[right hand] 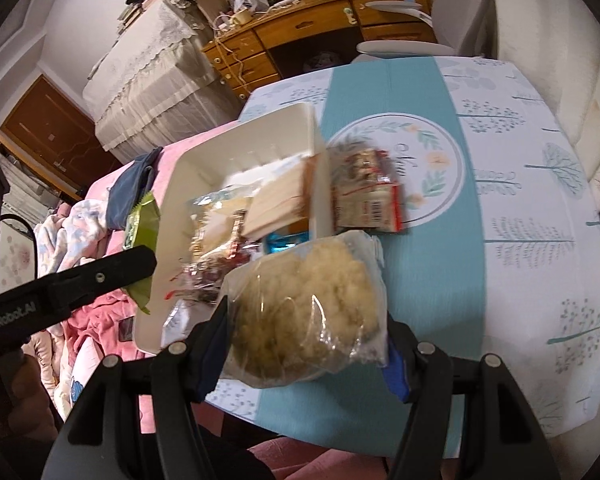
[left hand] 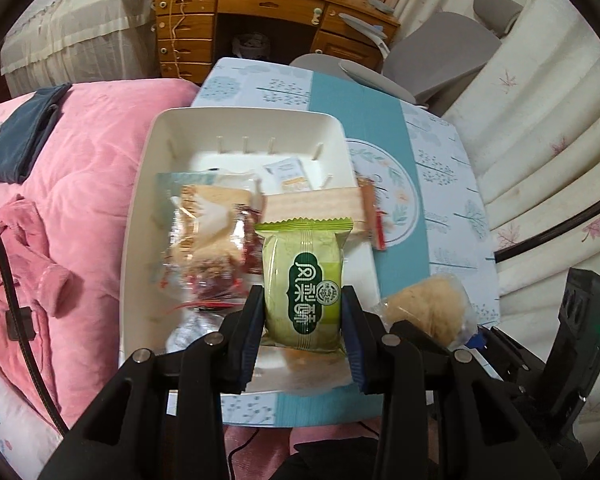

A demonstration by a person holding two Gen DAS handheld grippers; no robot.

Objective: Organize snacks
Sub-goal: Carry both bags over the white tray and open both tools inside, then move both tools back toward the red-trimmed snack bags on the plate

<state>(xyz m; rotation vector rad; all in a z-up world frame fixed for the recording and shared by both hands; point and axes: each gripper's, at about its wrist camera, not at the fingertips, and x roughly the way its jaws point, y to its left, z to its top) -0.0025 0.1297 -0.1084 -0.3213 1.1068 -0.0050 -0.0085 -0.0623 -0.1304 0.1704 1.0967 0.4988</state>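
My left gripper (left hand: 303, 312) is shut on a green wrapped pastry packet (left hand: 304, 280), held over the near part of a white tray (left hand: 236, 120). The tray holds several snack packets, among them a clear bag with red print (left hand: 208, 248) and a beige wafer pack (left hand: 316, 206). My right gripper (right hand: 306, 340) is shut on a clear bag with a pale yellow puffed cake (right hand: 308, 300), above the table just right of the tray (right hand: 284, 124). That cake bag (left hand: 424, 308) shows at the right of the left wrist view. The green packet (right hand: 142, 224) and left gripper arm (right hand: 80, 284) appear left in the right wrist view.
The table (right hand: 500, 200) has a teal and white tree-print cloth. A red-edged snack packet (right hand: 364, 196) lies on it beside the tray's right wall. A pink quilt (left hand: 80, 200) covers a bed left of the table. A wooden desk (left hand: 260, 12) and grey chair (left hand: 440, 52) stand beyond.
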